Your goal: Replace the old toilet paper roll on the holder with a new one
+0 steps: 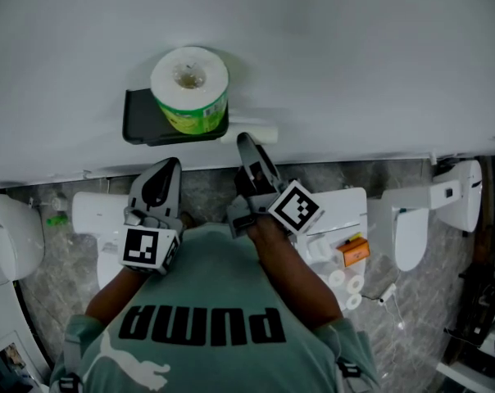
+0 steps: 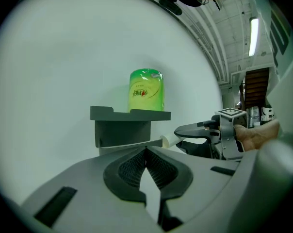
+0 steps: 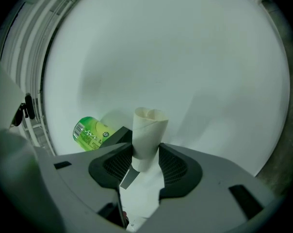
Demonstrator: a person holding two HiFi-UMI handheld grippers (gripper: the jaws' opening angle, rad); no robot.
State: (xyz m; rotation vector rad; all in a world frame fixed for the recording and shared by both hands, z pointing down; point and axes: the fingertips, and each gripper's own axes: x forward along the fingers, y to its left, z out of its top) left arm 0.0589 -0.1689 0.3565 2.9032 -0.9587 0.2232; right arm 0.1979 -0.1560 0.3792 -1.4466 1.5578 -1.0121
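A new roll in green wrapping (image 1: 190,84) (image 2: 146,91) (image 3: 90,134) stands upright on the top shelf of the dark grey wall holder (image 1: 141,125) (image 2: 122,125) (image 3: 118,136). My right gripper (image 1: 249,147) (image 3: 145,157) is shut on an empty, squashed cardboard tube (image 3: 147,132) (image 1: 260,129) (image 2: 167,140), held just right of the holder and below shelf level. The left gripper (image 1: 167,170) (image 2: 146,152) hangs below the holder, jaws shut with nothing between them. In the left gripper view the right gripper (image 2: 195,135) shows to the right, with the tube poking from it.
A plain white wall (image 1: 354,56) backs the holder. On the stone floor below stand white toilets (image 1: 424,211). One lid (image 1: 346,211) at the right carries an orange item (image 1: 354,252) and small white rolls (image 1: 346,285).
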